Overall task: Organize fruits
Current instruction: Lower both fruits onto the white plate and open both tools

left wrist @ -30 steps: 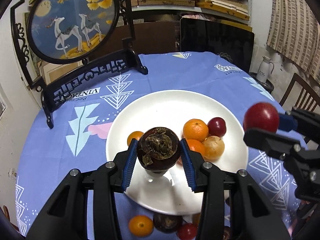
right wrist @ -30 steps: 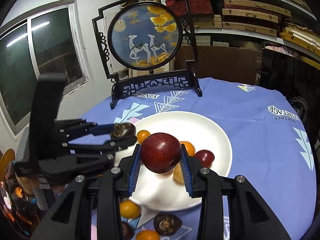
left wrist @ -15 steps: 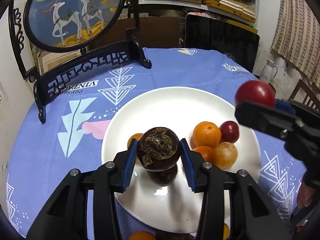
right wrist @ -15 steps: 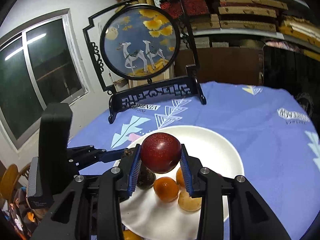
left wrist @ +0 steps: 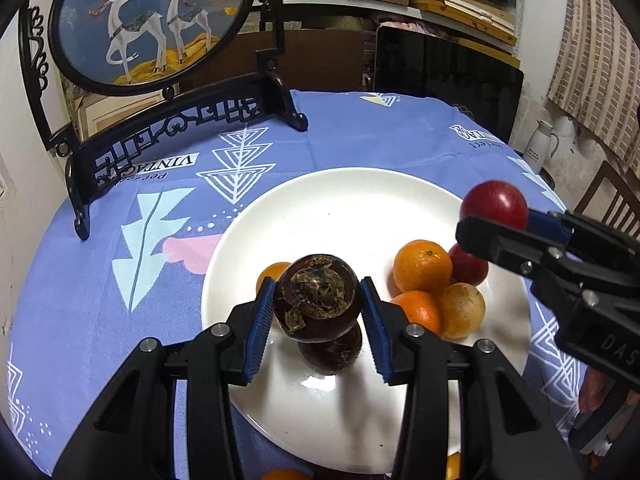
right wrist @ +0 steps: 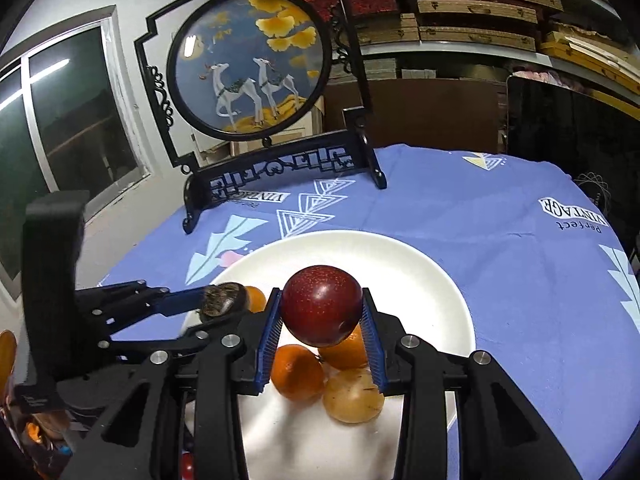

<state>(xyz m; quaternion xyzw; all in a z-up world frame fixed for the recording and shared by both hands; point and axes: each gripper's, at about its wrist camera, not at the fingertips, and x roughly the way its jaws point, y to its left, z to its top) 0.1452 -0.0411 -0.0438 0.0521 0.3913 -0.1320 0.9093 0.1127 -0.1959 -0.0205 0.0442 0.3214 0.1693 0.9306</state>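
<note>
My left gripper (left wrist: 318,308) is shut on a dark brown mangosteen (left wrist: 316,302), held just above the white plate (left wrist: 340,208), over another dark fruit (left wrist: 332,354) lying there. My right gripper (right wrist: 321,312) is shut on a red plum (right wrist: 320,304) above the plate (right wrist: 400,256); it also shows at the right of the left wrist view (left wrist: 494,204). On the plate lie oranges (left wrist: 422,266), a tan fruit (left wrist: 462,310) and a dark red plum (left wrist: 470,266).
A black-framed round deer screen (left wrist: 152,20) stands on the blue tablecloth (left wrist: 360,132) behind the plate. A few loose fruits (left wrist: 280,474) lie near the table's front edge. A chair (left wrist: 612,204) and a white kettle (left wrist: 540,146) are at the right.
Both grippers have moved forward over the plate with their fruits. The mangosteen has come down close to the dark fruit on the plate. The plum is now above the oranges.
</note>
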